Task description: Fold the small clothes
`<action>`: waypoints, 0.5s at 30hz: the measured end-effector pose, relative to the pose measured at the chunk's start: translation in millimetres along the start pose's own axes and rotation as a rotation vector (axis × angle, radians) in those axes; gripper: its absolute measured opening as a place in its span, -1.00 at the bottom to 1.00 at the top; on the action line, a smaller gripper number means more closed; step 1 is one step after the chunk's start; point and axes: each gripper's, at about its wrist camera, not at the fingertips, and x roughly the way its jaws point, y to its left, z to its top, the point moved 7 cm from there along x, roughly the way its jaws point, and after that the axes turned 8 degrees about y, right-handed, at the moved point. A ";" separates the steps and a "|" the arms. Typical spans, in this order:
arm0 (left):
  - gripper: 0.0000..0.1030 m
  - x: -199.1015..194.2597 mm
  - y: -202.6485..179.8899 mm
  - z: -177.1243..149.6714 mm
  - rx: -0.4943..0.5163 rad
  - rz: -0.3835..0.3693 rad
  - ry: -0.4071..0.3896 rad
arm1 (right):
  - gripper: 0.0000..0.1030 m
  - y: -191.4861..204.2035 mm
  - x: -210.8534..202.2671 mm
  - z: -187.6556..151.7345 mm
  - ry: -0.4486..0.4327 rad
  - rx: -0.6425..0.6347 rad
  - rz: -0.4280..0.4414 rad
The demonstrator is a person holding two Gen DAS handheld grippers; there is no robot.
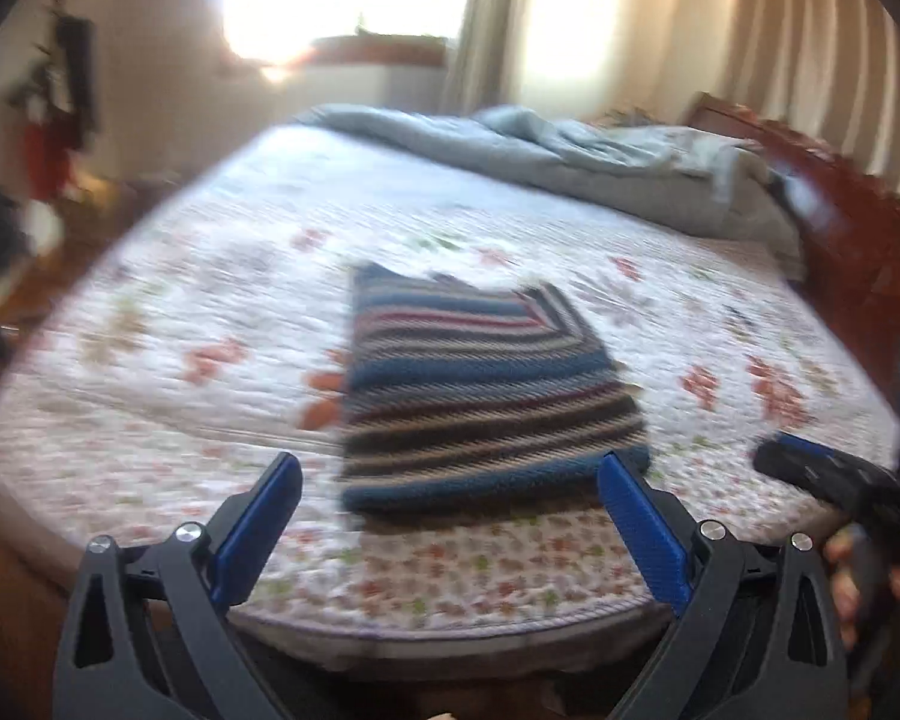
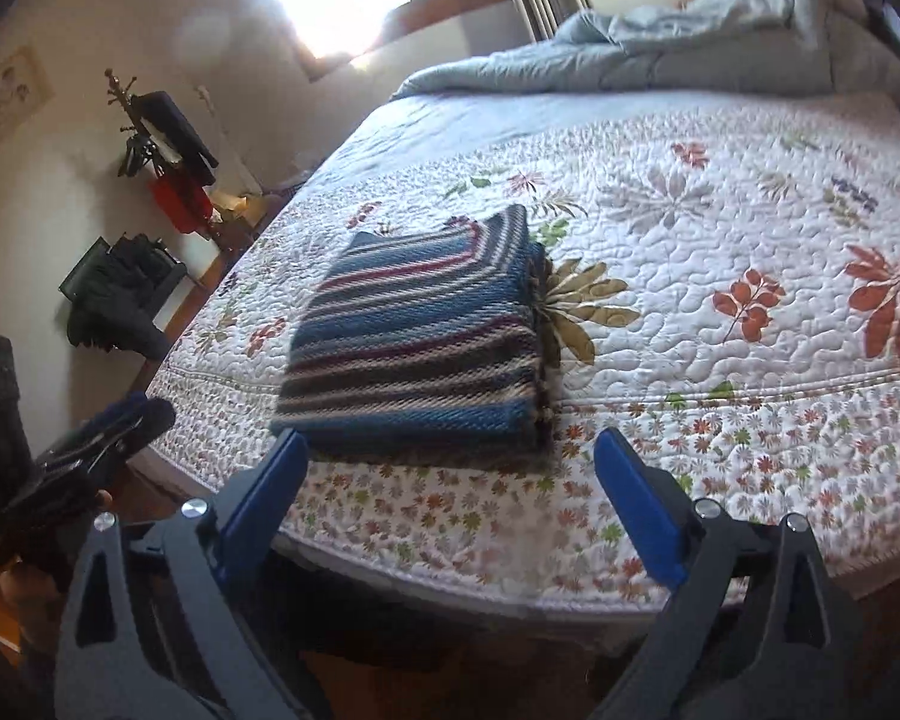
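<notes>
Left gripper (image 1: 450, 468): tilted downward above the bed edge, jaws wide, empty.
Right gripper (image 2: 450, 444): same downward tilt, jaws wide, empty.
Striped sweater (image 2: 417, 342): folded on floral quilt (image 2: 720, 276).

A striped knit garment (image 2: 417, 336) in blue, beige and maroon lies folded into a thick rectangle, flat near the bed's (image 2: 720, 276) front edge.

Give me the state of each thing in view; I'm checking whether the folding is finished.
Striped sweater: folded, lying flat on the quilt, untouched.
Left gripper: fingers open, empty.
Right gripper: fingers open, empty.
Floral quilt: spread smooth.
Blue duvet: bunched at the bed's far end.
</notes>
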 end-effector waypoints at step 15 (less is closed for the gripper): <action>0.93 -85.4 1.6 -12.6 -0.009 0.004 0.007 | 0.90 81.9 -71.5 -33.2 -0.121 -0.201 -0.122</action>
